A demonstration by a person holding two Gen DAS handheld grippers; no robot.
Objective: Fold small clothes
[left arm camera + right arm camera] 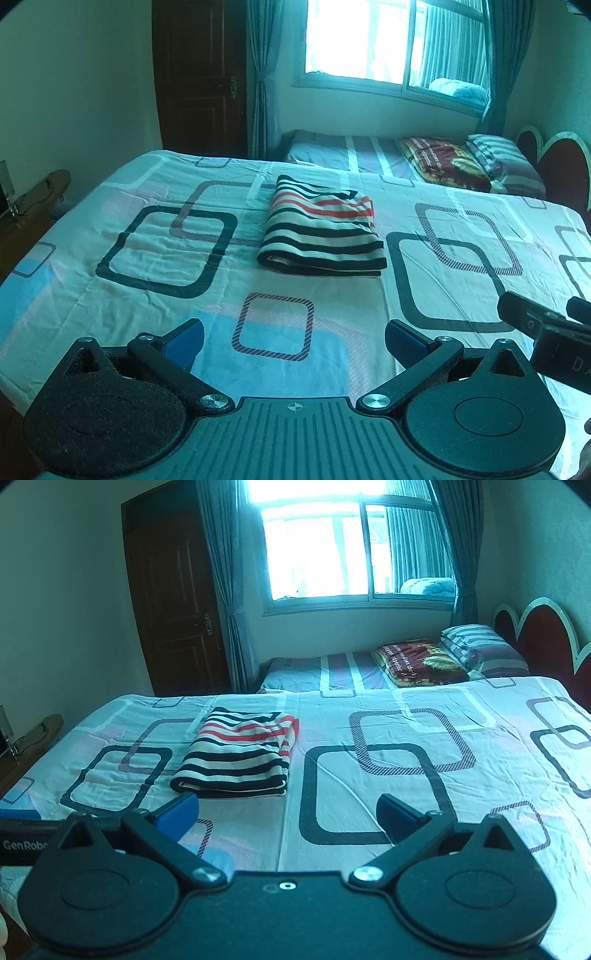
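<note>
A folded striped garment (321, 229), black, white and red, lies flat on the patterned bed sheet (147, 251). It also shows in the right wrist view (236, 755), left of centre. My left gripper (293, 338) is open and empty, held above the sheet well short of the garment. My right gripper (286, 814) is open and empty, just in front of and to the right of the garment's near edge. Part of the right gripper shows at the right edge of the left wrist view (546, 328).
A second bed (332, 672) with a red blanket (417, 661) and striped pillows (476, 646) stands behind. A dark door (173, 602), a curtained window (351, 550) and a heart-shaped headboard (546, 635) line the walls. A wooden stand (33, 206) is at left.
</note>
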